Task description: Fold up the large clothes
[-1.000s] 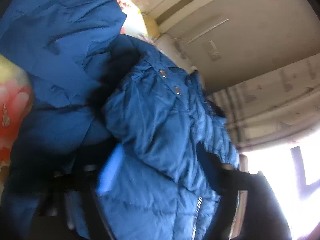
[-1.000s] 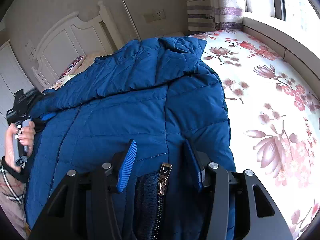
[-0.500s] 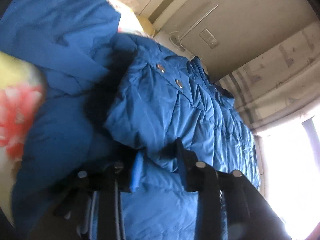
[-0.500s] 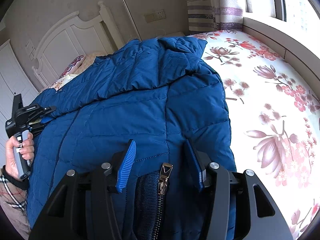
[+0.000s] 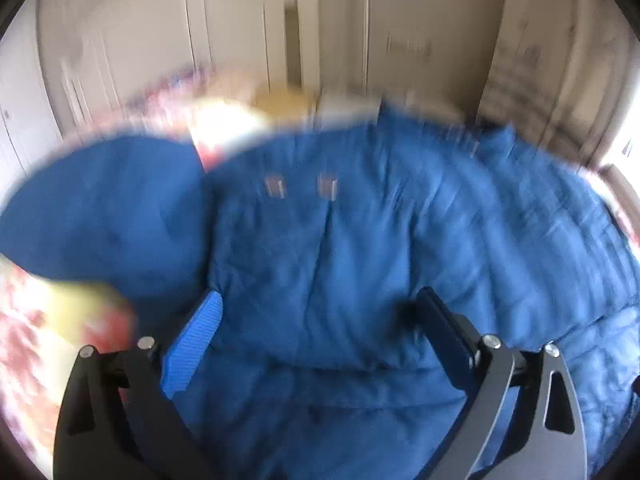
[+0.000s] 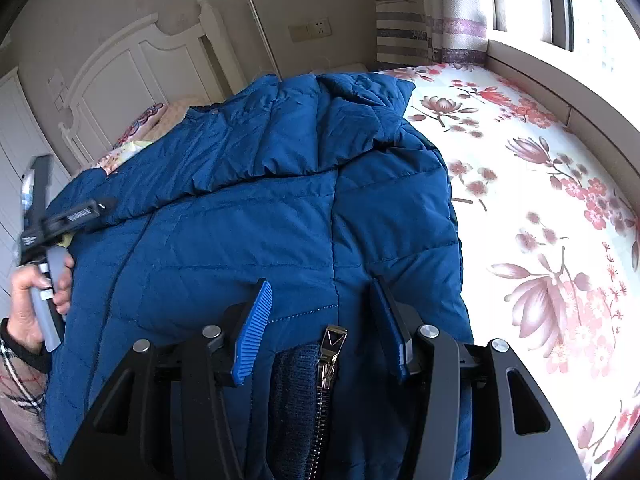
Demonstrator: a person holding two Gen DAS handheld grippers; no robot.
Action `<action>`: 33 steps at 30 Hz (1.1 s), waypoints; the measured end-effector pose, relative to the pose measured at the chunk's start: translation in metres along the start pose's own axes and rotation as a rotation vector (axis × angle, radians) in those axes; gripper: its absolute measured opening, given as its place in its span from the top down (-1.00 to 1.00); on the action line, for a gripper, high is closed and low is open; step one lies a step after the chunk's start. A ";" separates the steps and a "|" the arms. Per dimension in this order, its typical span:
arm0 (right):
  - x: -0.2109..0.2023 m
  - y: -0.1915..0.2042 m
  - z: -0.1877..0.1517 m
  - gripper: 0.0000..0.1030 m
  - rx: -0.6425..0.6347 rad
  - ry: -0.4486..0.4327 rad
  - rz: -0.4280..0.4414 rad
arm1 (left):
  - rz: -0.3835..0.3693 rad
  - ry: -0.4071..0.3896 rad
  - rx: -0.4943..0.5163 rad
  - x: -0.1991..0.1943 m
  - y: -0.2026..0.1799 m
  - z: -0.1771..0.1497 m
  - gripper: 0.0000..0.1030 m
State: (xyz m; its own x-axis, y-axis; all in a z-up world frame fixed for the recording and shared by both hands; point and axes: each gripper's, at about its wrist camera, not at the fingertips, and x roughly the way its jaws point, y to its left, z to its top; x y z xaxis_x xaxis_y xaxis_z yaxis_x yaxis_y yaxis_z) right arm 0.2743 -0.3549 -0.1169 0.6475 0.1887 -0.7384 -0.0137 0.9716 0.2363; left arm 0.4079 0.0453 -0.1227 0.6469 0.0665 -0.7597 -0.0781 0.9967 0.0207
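blue padded jacket point(image 6: 256, 216) lies spread over the bed point(image 6: 552, 216), on a white sheet with pink flowers, its bulk toward the headboard point(image 6: 132, 80) side and the sheet bare toward the window. right hand-held gripper point(image 6: 324, 328) sits at the near hem, jaws part-way apart with the hem, a dark knit lining and the metal zipper pull point(image 6: 334, 342) between them; the blue ribbed pads point(image 6: 254, 332) stand to either side of the fabric, and whether they press it i cannot tell. left hand-held gripper point(image 5: 316, 336), in its own blurred view, has jaws opening wide; jacket fabric lies under and between the fingers but neither pad touches it, nothing held. two pale snap fasteners point(image 5: 304, 188) show on the jacket ahead of it. in the right wrist view the left hand-held gripper appears at the far left edge of the jacket, gripped by a person's hand point(image 6: 36, 300) with a plaid sleeve point(image 6: 16, 376) below.
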 end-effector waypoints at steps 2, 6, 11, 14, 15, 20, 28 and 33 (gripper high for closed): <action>0.001 0.005 0.000 -0.02 -0.024 0.004 -0.022 | -0.006 -0.008 -0.008 0.000 0.004 -0.001 -0.96; 0.000 0.035 0.000 -0.15 -0.142 0.026 -0.141 | 0.006 0.004 -0.005 0.008 0.004 0.001 -0.96; -0.011 0.081 0.029 -0.21 -0.282 -0.053 -0.143 | 0.026 0.011 0.009 0.005 0.000 0.001 -0.96; -0.009 0.100 0.063 -0.61 -0.343 -0.148 -0.170 | 0.026 0.010 0.008 0.001 0.000 0.000 -0.96; -0.003 0.102 0.073 -0.63 -0.348 -0.156 -0.184 | 0.024 0.012 0.004 0.002 0.001 0.000 -0.96; 0.054 0.086 0.128 -0.65 -0.241 -0.102 -0.211 | 0.017 0.017 -0.010 0.002 0.004 0.000 -0.96; 0.095 0.069 0.151 -0.67 -0.104 0.062 -0.159 | 0.023 0.017 -0.010 0.003 0.004 -0.001 -0.96; 0.118 0.098 0.189 -0.67 -0.170 -0.009 -0.100 | 0.029 0.020 -0.006 0.004 0.004 0.000 -0.96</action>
State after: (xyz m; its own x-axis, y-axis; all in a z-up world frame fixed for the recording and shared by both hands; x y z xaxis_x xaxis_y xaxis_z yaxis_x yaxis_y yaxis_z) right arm 0.4940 -0.2642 -0.0615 0.6587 0.0899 -0.7470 -0.0770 0.9957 0.0520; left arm 0.4102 0.0491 -0.1255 0.6288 0.0939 -0.7719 -0.1008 0.9941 0.0388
